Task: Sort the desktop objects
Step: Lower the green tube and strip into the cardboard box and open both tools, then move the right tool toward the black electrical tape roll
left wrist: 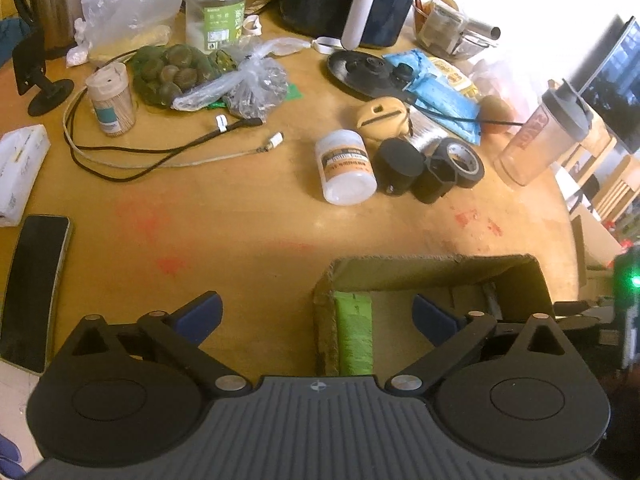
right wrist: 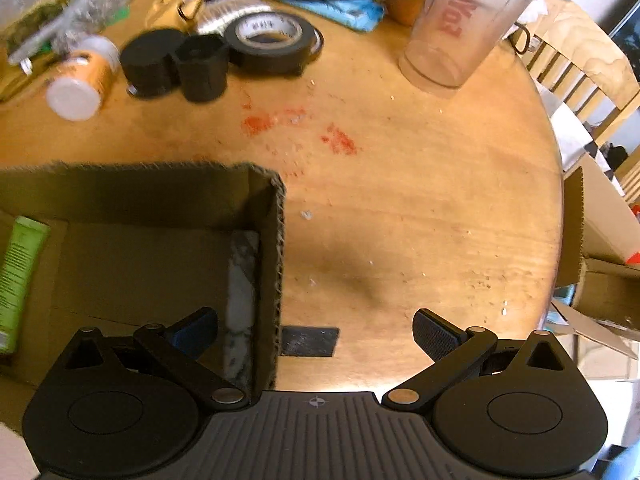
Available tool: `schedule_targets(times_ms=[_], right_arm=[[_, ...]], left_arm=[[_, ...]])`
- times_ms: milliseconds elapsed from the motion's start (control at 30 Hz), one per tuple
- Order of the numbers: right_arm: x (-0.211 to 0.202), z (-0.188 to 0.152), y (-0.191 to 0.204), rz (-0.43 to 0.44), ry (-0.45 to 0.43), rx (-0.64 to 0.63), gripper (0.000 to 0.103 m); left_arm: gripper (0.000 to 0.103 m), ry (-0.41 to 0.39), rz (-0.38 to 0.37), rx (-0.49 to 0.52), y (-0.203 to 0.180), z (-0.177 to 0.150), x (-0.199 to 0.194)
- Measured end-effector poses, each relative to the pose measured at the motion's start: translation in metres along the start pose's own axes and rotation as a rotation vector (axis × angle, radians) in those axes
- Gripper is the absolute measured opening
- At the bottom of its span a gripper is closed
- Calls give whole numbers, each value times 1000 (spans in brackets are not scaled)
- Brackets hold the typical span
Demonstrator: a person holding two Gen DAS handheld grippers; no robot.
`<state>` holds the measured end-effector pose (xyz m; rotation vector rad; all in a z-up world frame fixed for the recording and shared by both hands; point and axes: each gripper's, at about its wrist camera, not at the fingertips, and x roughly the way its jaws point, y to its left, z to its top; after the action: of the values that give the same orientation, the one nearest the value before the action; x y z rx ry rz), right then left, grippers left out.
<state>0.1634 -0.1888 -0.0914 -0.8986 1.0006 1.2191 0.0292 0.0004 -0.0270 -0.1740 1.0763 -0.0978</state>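
A brown cardboard box (left wrist: 400,262) stands at the near edge of the round wooden table, with a green tube (left wrist: 354,332) lying along its left wall. My left gripper (left wrist: 318,314) hangs open and empty over that wall, one finger outside the box and one inside. In the right wrist view the box (right wrist: 140,172) also holds a grey marbled bar (right wrist: 242,300) against its right wall, opposite the green tube (right wrist: 18,276). My right gripper (right wrist: 316,332) is open and empty, astride the right wall.
Beyond the box lie a white orange-labelled bottle (left wrist: 346,172), black caps (left wrist: 400,164), a black tape roll (left wrist: 460,158) and a clear shaker cup (left wrist: 540,136). A phone (left wrist: 34,288) lies at the left, cables (left wrist: 160,152) mid-table. A flat black piece (right wrist: 310,342) lies beside the box.
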Motion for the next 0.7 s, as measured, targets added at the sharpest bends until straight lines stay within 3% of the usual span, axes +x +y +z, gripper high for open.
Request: schedule_targets(times_ms=[267,467,700], right_arm=[[-35,17,-10,154,-152,39,103],[-47,46,-20,192,-246,33,103],[-32,83,-32,211,-269,30,103]], left_arm=[[103,5,-5,-25,7,3,1],[103,13,32,-39,5,4,1],[103,23,67,-70,-1,1,2]])
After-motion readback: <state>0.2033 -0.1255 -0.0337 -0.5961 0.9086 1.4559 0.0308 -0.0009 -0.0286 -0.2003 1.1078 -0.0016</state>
